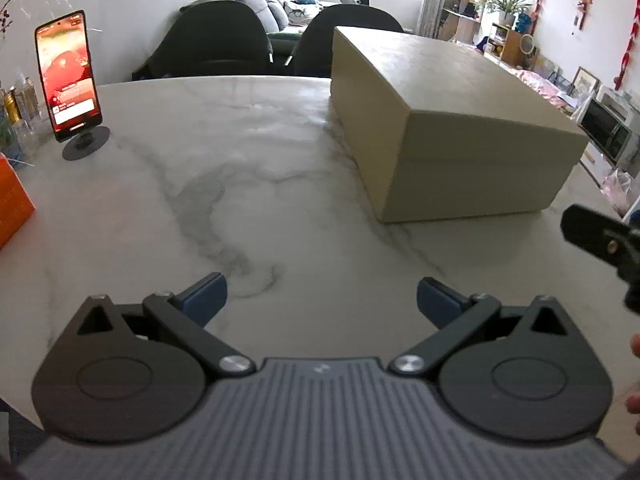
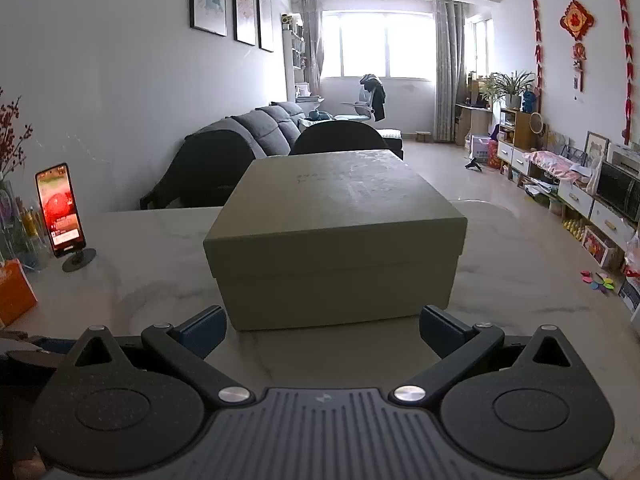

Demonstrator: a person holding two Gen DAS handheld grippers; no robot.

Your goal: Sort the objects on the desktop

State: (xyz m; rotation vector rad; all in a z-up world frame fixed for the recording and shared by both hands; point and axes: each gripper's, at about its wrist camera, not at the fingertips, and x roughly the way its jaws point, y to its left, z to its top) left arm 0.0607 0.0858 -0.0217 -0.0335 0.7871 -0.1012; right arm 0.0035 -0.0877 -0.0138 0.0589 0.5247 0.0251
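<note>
Far left: orange box (image 1: 12, 200) at the white marble table (image 1: 260, 200) edge, clear bottles (image 1: 18, 108) behind it. Next right, black smartphone with a lit red screen (image 1: 68, 74) upright on a round black stand (image 1: 86, 144), well apart from everything else. Left gripper (image 1: 321, 300) low over bare table, both blue-padded fingers (image 1: 204, 298) spread wide, nothing between them. Right of centre: closed beige cardboard box with lid (image 1: 440, 120), flat on the table near its right edge, lid fully seated, faint print on top, unreadable. Right gripper (image 2: 322, 328) faces the box's near side, fingers (image 2: 440, 330) wide, empty, tips just short of the box's bottom corners; contact cannot be told. In the left wrist view the black tip of the right gripper shows at the far right, near the box's front corner. Background: 2 dark chairs (image 2: 336, 138) behind the table, grey sofa (image 2: 264, 128), 3 framed pictures (image 2: 234, 6) on the left wall, red hanging ornaments (image 2: 576, 24) on the right wall.
</note>
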